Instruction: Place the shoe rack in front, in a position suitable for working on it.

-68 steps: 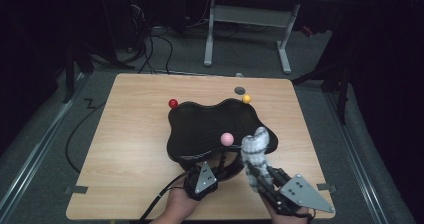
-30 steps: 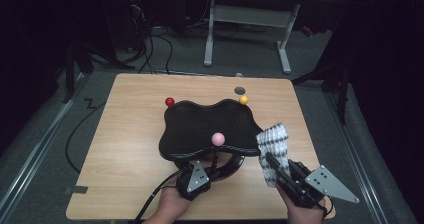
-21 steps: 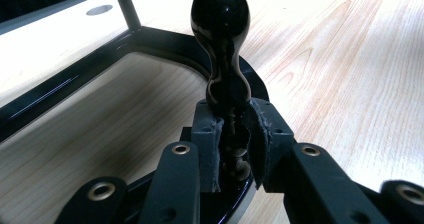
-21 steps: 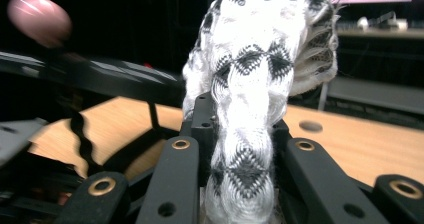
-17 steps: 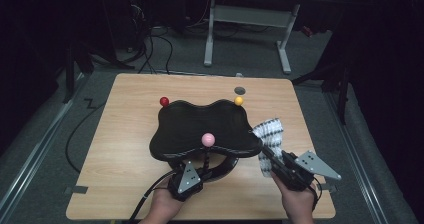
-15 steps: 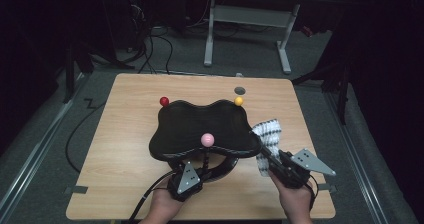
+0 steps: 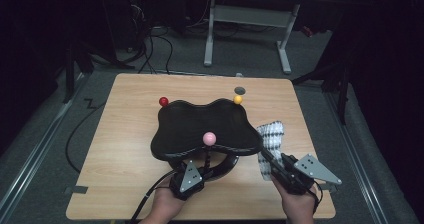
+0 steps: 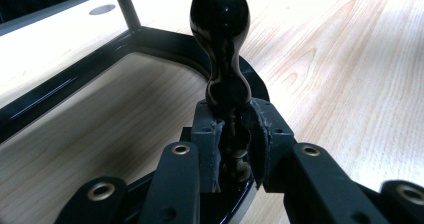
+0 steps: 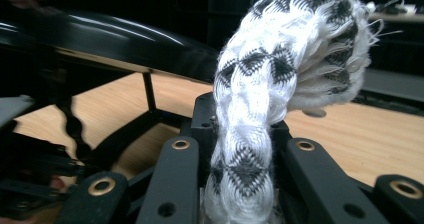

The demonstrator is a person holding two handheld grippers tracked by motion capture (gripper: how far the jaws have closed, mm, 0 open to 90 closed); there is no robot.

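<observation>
My right gripper (image 7: pixel 270 160) is clenched on the black-and-white cloth (image 7: pixel 270 140); in the right gripper view the cloth (image 9: pixel 272 99) is bunched up and pinched tight between both fingers (image 9: pixel 202 119), with its loose end flopping above them. In the high view the cloth sits at the near right of the surface (image 7: pixel 125 129), touching or just beside the right edge of the black stand's top (image 7: pixel 202 124), I can't tell which. My left gripper (image 7: pixel 197 171) is clenched on the stand's turned post (image 8: pixel 220 44), low down where it meets the ring base (image 8: pixel 150 39). The pads (image 8: pixel 262 139) close around the post from both sides, so the stand is steadied.

Progress, as I judge it: this looks like wiping the stand's wavy top. Cloth is picked up, stand is braced, cloth brought to the rim. The wipe across the top looks barely started or not yet started, since the cloth is at the right edge and most of the top is bare. Left to do: sweep the top, probably the far lobes too.

Around it: a pink ball (image 7: pixel 209 138) stands at the near edge of the top, a red ball (image 7: pixel 163 101) far left, a yellow ball (image 7: pixel 238 99) far right, and a grey disc (image 7: pixel 240 90) on the surface beyond the yellow one.
</observation>
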